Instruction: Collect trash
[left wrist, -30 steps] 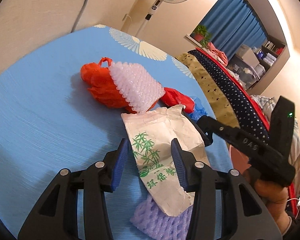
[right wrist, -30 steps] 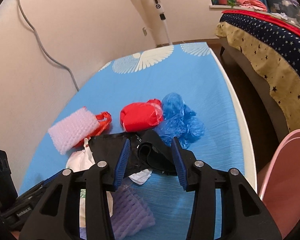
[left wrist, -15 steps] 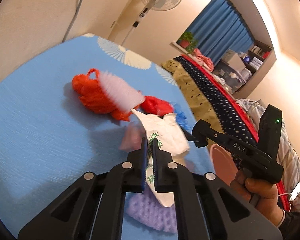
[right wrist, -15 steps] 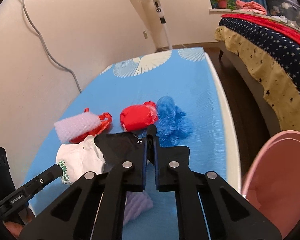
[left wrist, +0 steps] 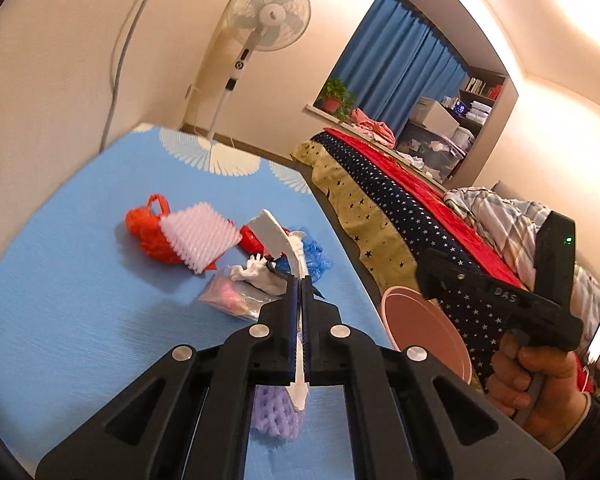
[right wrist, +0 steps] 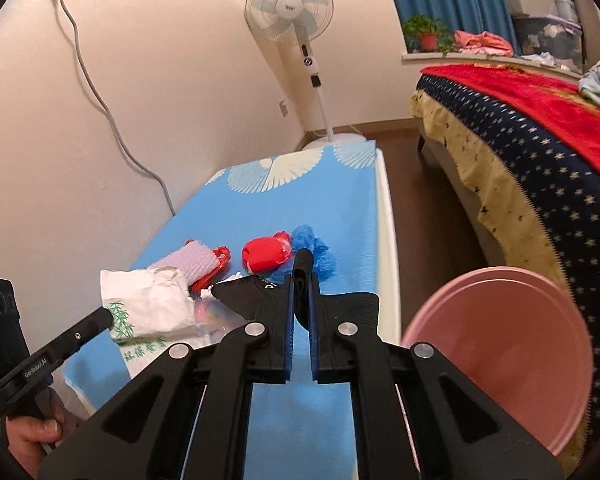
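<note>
The left gripper [left wrist: 300, 292] is clamped on a white paper bag [right wrist: 148, 304], lifted edge-on above the blue table [left wrist: 60, 300]. The right gripper [right wrist: 299, 300] is closed tight on a black wrapper [right wrist: 252, 294]. Red bags [right wrist: 266, 254], white foam [left wrist: 198, 238] and a purple net [left wrist: 276, 412] lie on the table; a pink bin [right wrist: 512, 344] stands beside it.
</note>
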`<state>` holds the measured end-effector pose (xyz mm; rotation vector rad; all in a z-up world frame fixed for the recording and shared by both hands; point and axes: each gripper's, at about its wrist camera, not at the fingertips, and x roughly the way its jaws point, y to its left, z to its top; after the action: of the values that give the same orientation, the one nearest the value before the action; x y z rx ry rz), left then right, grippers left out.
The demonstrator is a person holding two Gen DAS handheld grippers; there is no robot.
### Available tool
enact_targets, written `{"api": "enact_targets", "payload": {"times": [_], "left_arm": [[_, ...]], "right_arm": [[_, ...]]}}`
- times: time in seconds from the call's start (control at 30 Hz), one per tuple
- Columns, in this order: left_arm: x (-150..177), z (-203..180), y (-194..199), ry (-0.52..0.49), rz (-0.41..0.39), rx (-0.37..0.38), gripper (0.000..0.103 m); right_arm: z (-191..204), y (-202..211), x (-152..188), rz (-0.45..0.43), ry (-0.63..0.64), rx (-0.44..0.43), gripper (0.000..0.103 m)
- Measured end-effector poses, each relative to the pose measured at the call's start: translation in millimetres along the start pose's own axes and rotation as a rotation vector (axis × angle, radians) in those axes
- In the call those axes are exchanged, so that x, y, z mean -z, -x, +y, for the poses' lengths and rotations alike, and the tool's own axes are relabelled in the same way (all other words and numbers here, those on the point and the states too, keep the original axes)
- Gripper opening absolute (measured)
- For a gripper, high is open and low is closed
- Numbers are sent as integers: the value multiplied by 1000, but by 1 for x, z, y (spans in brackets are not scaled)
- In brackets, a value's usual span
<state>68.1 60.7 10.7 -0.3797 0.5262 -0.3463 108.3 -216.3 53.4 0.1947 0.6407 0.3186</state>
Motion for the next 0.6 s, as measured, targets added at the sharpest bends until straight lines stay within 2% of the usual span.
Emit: {"api": "enact_targets", "payload": {"times": [0.23, 0.6], "left_arm": [[-2, -21, 17, -65, -17, -47, 2], [3, -51, 25, -126, -16, -53, 2]], "right_arm": [[-15, 44, 1, -42, 20, 77, 7], [-34, 96, 8, -90, 17, 170, 7]]}}
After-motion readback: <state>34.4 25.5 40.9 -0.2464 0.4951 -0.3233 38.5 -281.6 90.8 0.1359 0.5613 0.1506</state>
